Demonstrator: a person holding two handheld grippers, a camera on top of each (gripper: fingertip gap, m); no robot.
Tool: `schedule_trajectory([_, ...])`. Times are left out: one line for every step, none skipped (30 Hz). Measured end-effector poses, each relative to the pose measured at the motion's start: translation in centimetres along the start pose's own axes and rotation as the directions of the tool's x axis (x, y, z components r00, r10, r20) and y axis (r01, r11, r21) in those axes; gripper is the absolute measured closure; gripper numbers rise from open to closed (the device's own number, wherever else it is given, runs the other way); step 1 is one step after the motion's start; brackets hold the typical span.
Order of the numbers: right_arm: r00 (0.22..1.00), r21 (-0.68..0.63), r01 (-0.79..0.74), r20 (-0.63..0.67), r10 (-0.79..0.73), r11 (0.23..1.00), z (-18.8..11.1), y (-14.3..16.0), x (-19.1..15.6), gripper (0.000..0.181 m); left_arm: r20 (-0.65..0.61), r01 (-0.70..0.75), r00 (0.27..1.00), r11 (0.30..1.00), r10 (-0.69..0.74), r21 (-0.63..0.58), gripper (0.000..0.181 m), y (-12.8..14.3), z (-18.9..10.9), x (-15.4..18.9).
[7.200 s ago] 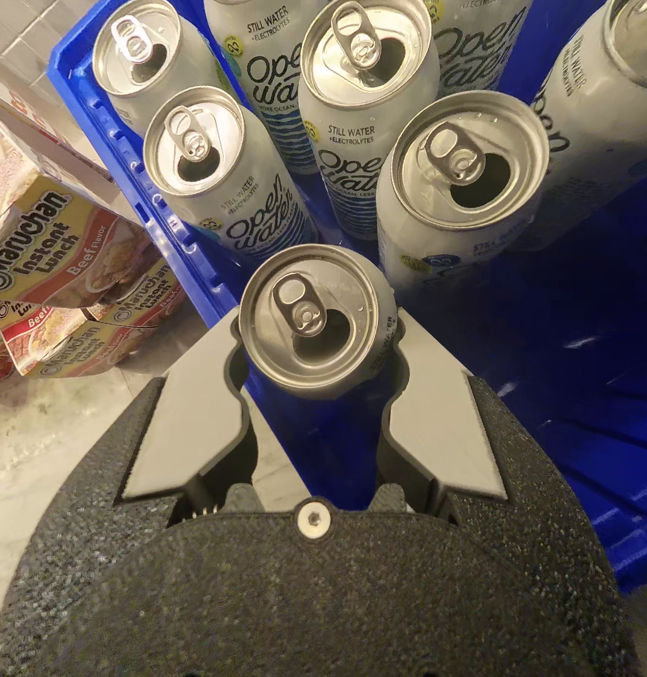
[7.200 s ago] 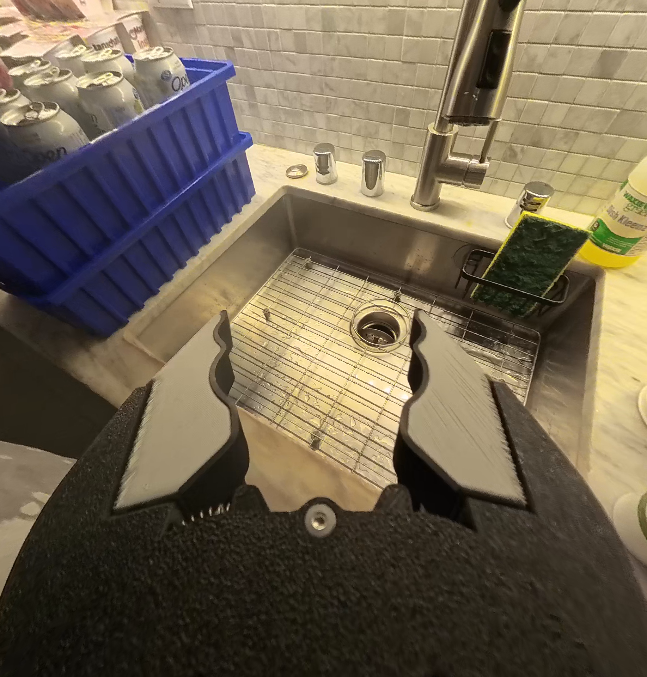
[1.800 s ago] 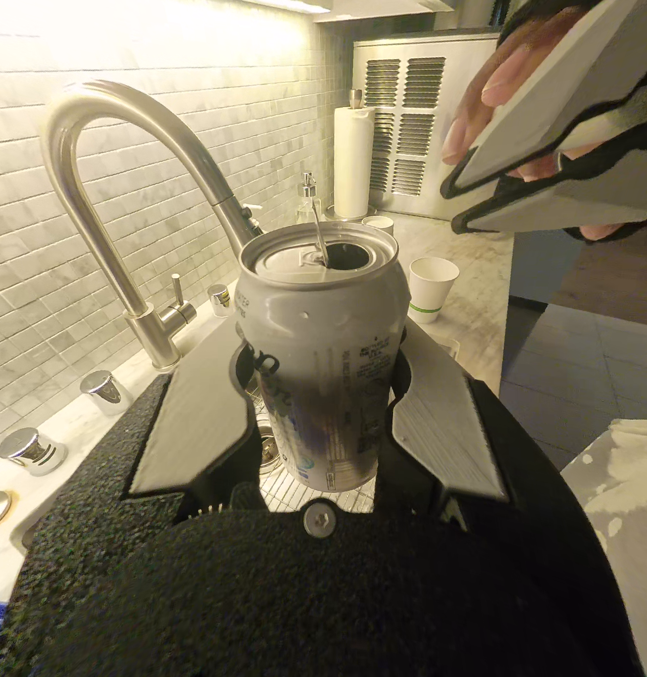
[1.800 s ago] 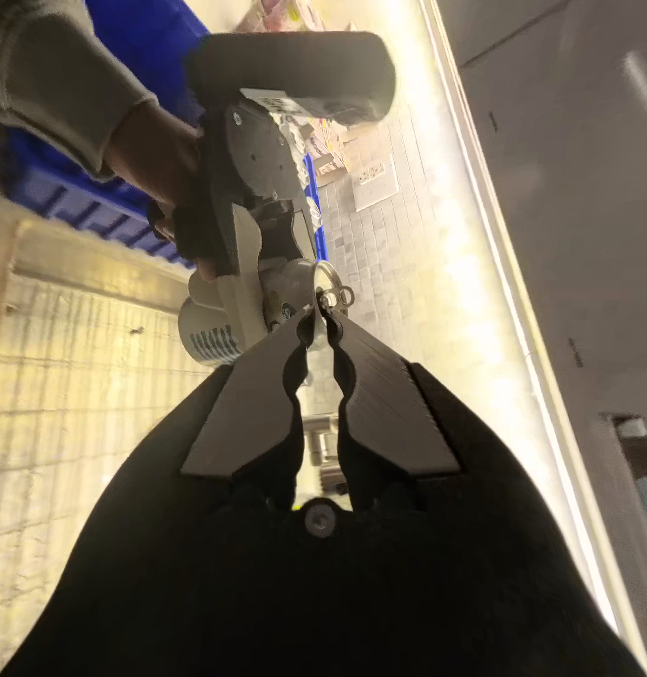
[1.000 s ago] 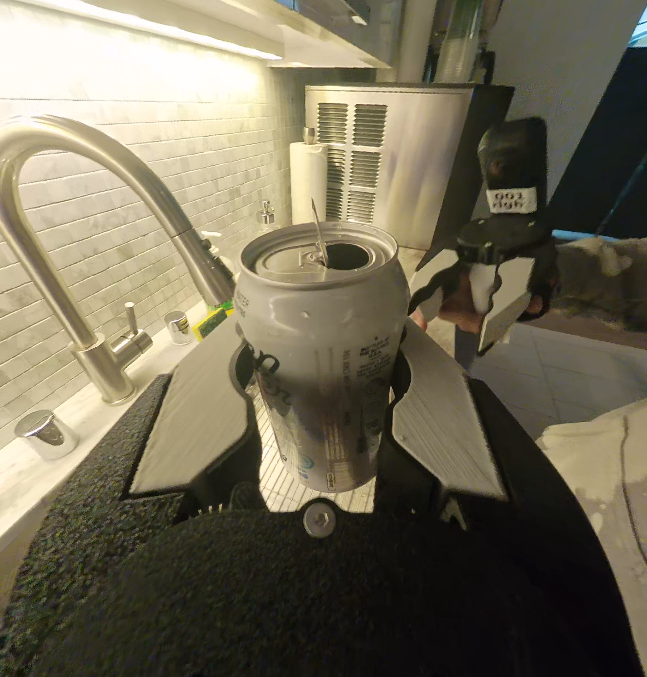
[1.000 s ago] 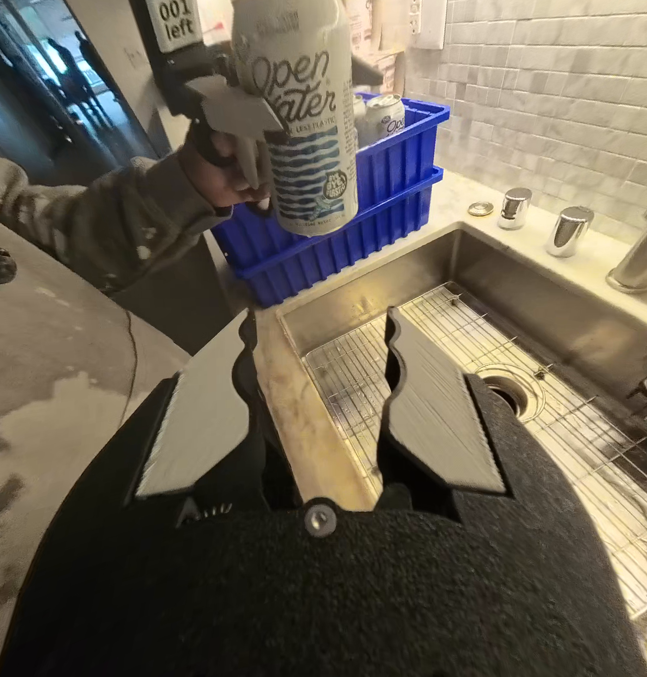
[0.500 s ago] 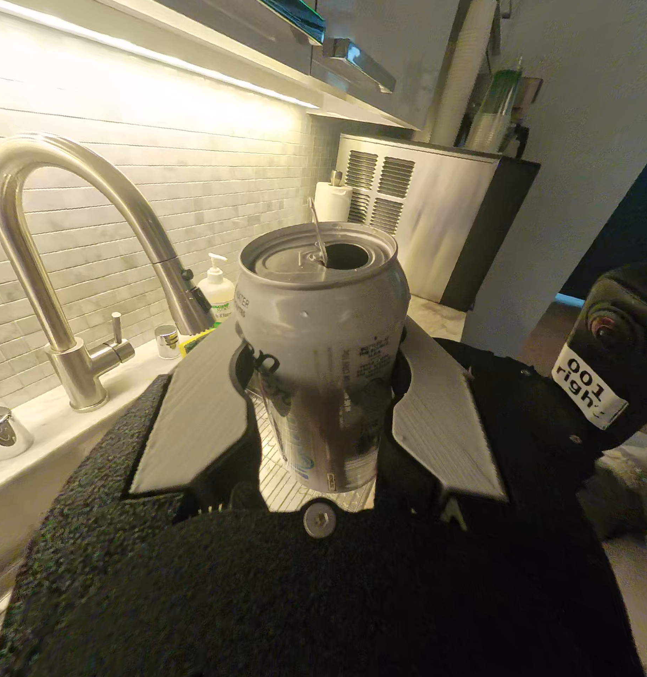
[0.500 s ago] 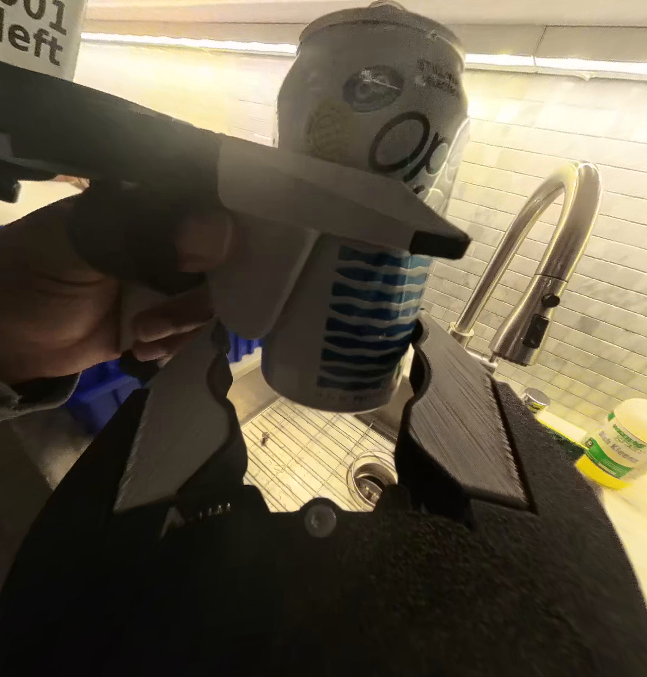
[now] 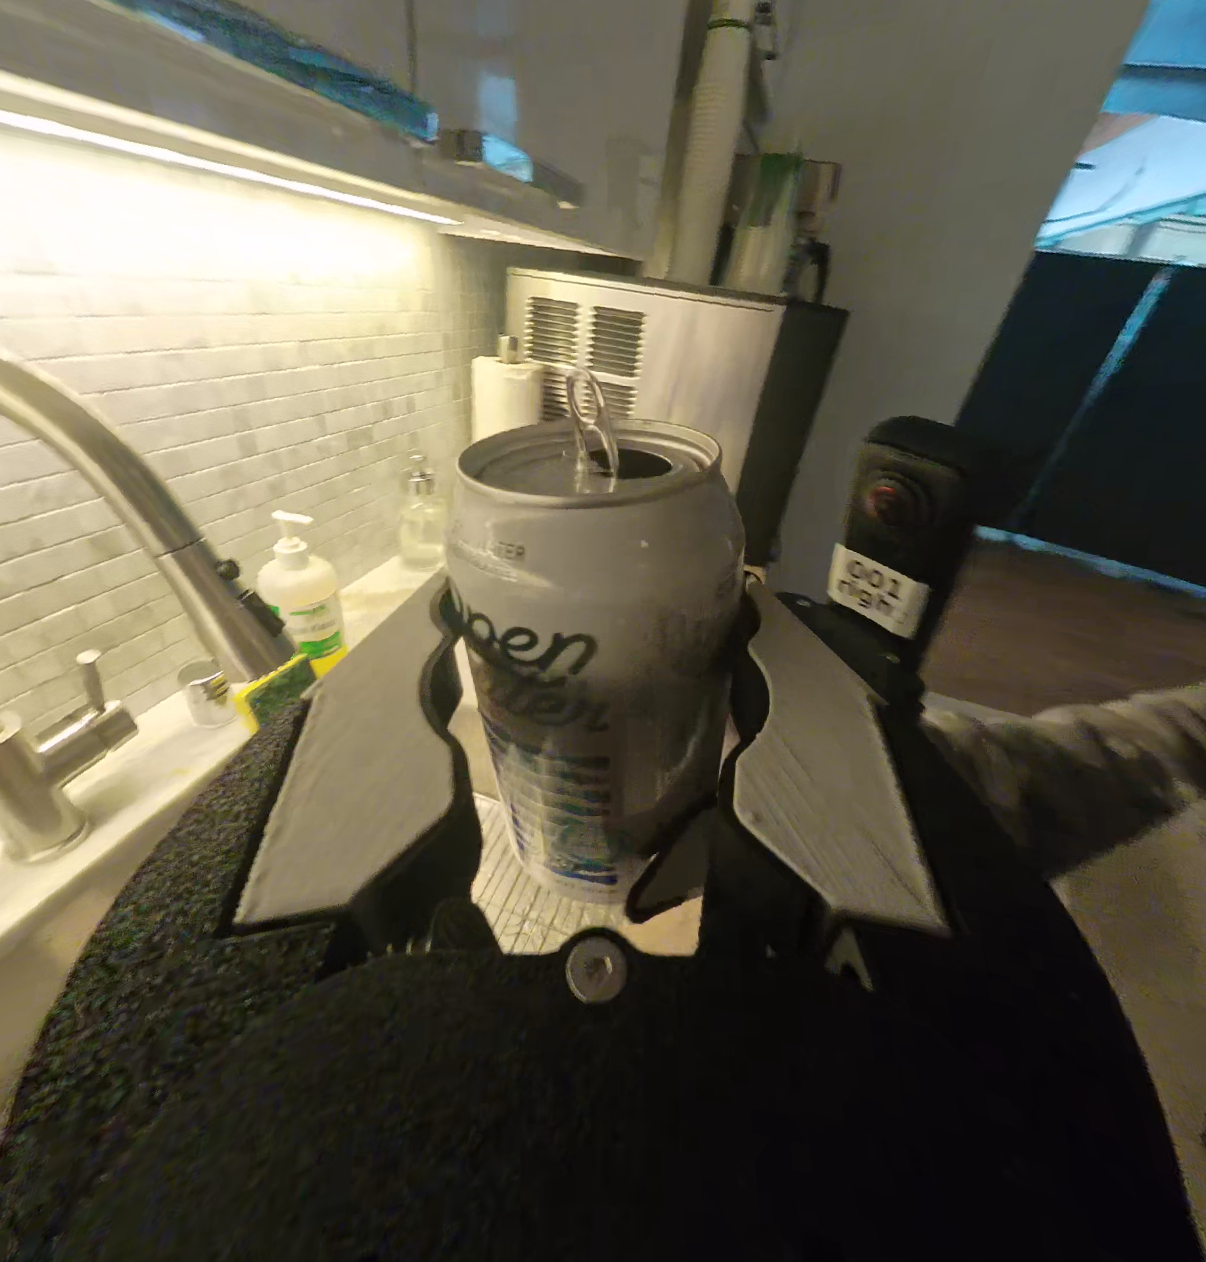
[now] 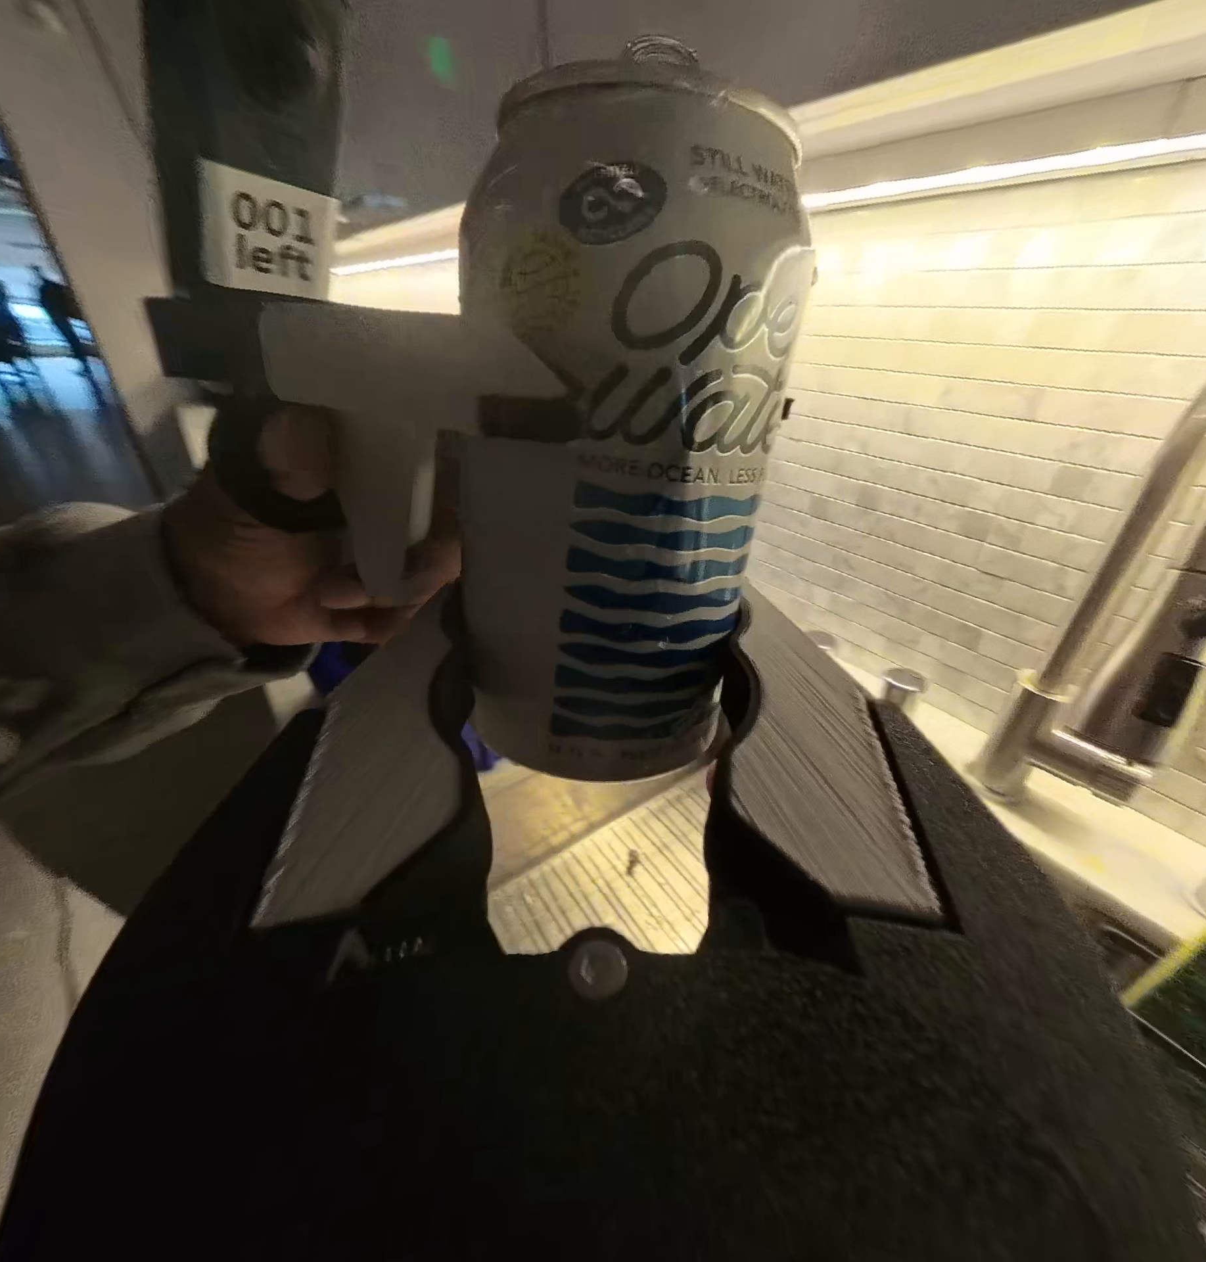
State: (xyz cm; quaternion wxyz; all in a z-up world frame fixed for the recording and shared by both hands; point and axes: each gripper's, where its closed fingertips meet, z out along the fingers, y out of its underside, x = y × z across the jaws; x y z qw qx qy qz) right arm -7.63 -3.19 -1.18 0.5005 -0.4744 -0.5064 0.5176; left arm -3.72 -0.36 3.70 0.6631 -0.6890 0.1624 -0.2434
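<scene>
A white drink can with blue wave stripes point(image 9: 586, 614) stands upright over the sink, open, its pull tab point(image 9: 590, 423) raised. My left gripper point(image 9: 596, 601) is shut on the can around its middle. In the right wrist view the can point(image 10: 641, 546) fills the centre, and the left gripper's grey finger point(image 10: 381, 369) wraps it from the left. My right gripper point(image 10: 596, 614) is shut on the can's lower part, its fingers pressing both sides just above the base. The right gripper's black body point(image 9: 893, 519) shows behind the can in the left wrist view.
A curved steel faucet point(image 9: 108, 464) stands at the left, also in the right wrist view point(image 10: 1132, 546). A soap bottle point(image 9: 303, 594) and green sponge point(image 9: 279, 690) sit by the tiled wall. The sink's wire grid point(image 10: 607, 881) lies below. A hand point(image 10: 265, 567) and sleeve point(image 9: 1064, 765) hold the grippers. Tip to tip, the grippers are about 6 cm apart. The curved steel faucet point(image 9: 108, 464) is about equally far from each gripper, around 25 cm.
The right gripper came up under the can and its fingers closed in on the lower part. The can has turned within the left gripper, so its printed front now faces the left camera.
</scene>
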Motion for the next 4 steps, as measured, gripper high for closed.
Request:
schedule_trajectory([0.999,0.006,-0.016,0.048,0.015,1.000,-0.2,-0.4,-0.5,0.110,-0.049,-0.006,0.999,1.000,0.006,-0.001,0.102,-0.3,-0.3,0.6])
schedule_trajectory([0.995,0.007,-0.023,0.097,0.022,1.000,-0.5,-0.7,-1.1,0.110,-0.102,-0.012,0.995,1.000,0.012,0.002,0.101,-0.7,-0.6,1.2])
schedule_trajectory([0.988,0.007,-0.031,0.149,0.030,0.999,-0.7,-1.0,-1.8,0.110,-0.149,-0.019,0.989,1.000,0.020,0.009,0.102,-1.1,-1.0,1.8])
schedule_trajectory([0.978,0.006,-0.045,0.205,0.043,0.999,-0.9,-1.3,-2.5,0.110,-0.192,-0.029,0.981,0.999,0.031,0.013,0.101,-1.4,-1.3,2.3])
